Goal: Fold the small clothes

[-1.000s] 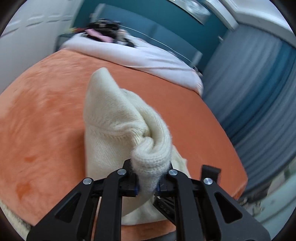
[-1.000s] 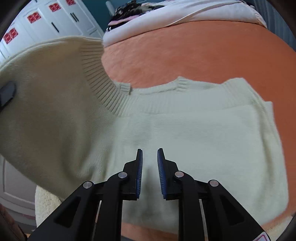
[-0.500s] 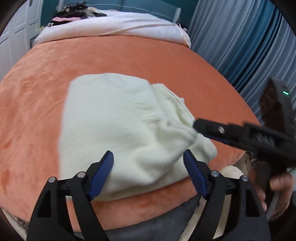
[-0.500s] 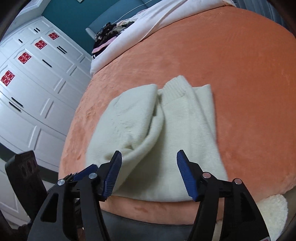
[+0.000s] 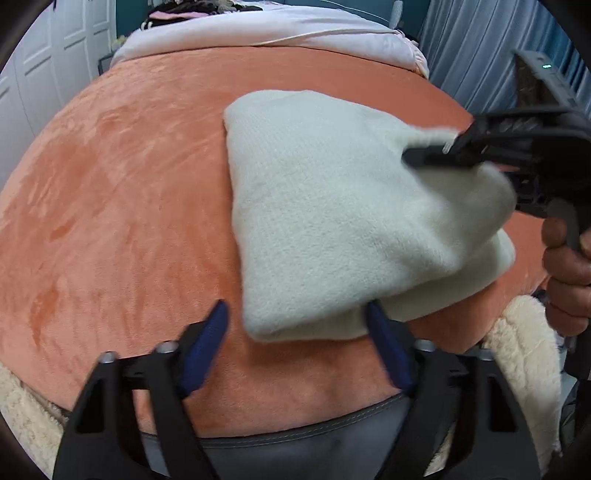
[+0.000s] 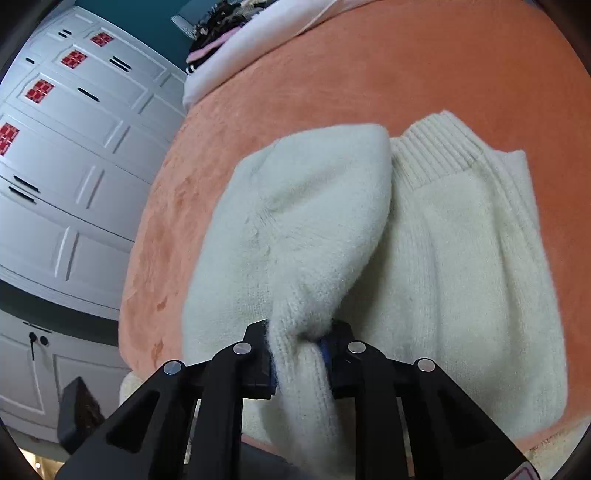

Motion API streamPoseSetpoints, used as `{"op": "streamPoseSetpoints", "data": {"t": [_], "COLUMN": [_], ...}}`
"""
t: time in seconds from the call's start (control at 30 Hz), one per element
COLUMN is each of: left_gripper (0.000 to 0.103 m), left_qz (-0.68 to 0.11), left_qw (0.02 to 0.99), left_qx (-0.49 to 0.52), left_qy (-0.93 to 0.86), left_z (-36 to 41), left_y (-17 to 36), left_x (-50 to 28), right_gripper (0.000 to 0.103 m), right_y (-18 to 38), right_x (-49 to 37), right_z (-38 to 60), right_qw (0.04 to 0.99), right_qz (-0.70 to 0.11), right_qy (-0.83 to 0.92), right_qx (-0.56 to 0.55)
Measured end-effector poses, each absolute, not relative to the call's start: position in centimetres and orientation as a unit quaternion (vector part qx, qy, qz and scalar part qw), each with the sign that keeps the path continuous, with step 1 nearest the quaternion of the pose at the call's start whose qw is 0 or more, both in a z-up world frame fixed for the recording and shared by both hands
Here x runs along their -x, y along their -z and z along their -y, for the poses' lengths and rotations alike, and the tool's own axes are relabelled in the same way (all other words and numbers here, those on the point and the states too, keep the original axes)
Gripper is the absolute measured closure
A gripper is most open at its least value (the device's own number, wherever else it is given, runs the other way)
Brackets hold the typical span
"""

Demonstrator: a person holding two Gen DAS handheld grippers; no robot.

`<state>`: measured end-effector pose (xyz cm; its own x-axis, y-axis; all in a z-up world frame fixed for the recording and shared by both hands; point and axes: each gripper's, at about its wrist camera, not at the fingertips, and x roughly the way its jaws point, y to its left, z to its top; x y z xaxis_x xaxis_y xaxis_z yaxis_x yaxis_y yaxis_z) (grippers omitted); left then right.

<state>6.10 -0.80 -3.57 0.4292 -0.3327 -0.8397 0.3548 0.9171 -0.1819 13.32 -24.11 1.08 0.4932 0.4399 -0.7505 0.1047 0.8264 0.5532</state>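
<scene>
Left wrist view: a cream knit sweater (image 5: 332,221) lies partly folded on an orange blanket (image 5: 122,206) that covers a bed. The left gripper (image 5: 295,332) hangs just above the blanket at the sweater's near edge. Its jaws stand wide apart and hold nothing; the blue pads (image 5: 201,350) flank the sweater's near corner, one at each side. At the right of this view the right gripper (image 5: 424,157) reaches in from the side over the sweater, its black fingers at a raised flap of knit. The hand (image 5: 565,266) that holds its handle shows at the right edge.

Right wrist view: the right gripper (image 6: 297,350) is clamped on a bunched fold of the sweater (image 6: 461,258), the knit squeezed between its pads and spilling out below the jaws. The gripped layer lifts in a rounded hump on the left half of the garment. The right half lies flat on the blanket (image 6: 369,74). A ribbed cuff (image 6: 432,155) lies at the far edge, beside the hump.

Surroundings: a white sheet (image 5: 258,33) lies beyond the blanket with dark clothes (image 6: 218,40) heaped on it. White cupboards (image 6: 74,155) with red labels stand to the left in the right wrist view. Blue curtains (image 5: 476,55) hang at the right in the left wrist view. A fleecy cream cover (image 5: 524,369) shows at the bed's near edge.
</scene>
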Motion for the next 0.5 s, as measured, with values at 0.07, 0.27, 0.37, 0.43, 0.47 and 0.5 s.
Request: {"op": "streamPoseSetpoints", "data": {"t": [0.07, 0.27, 0.37, 0.43, 0.47, 0.5], "left_gripper": [0.066, 0.074, 0.075, 0.075, 0.074, 0.074], "left_qz": [-0.503, -0.512, -0.540, -0.544, -0.541, -0.538], "left_qw": [0.838, 0.826, 0.811, 0.810, 0.812, 0.815], "left_qx": [0.002, 0.014, 0.015, 0.004, -0.002, -0.007], "left_qy": [0.211, 0.235, 0.227, 0.219, 0.217, 0.215], "left_z": [0.7, 2.2, 3.1, 3.5, 3.6, 3.8], "left_y": [3.3, 3.2, 5.1, 6.1, 6.1, 6.1], "left_x": [-6.4, -6.3, -6.2, -6.1, -6.0, -5.9], "right_gripper": [0.089, 0.088, 0.088, 0.090, 0.090, 0.088], "right_y": [-5.1, -8.6, 0.1, 3.6, 3.5, 3.3], "right_x": [-12.0, -8.3, -8.7, -7.9, -7.4, -7.3], "right_z": [25.0, 28.6, 31.6, 32.4, 32.6, 32.7], "right_qw": [0.847, 0.891, 0.847, 0.835, 0.840, 0.838], "right_qz": [-0.431, -0.384, -0.481, -0.485, -0.469, -0.466], "right_qy": [-0.130, -0.070, 0.006, 0.002, -0.001, 0.000], "right_qx": [-0.284, -0.231, -0.228, -0.260, -0.273, -0.284]}}
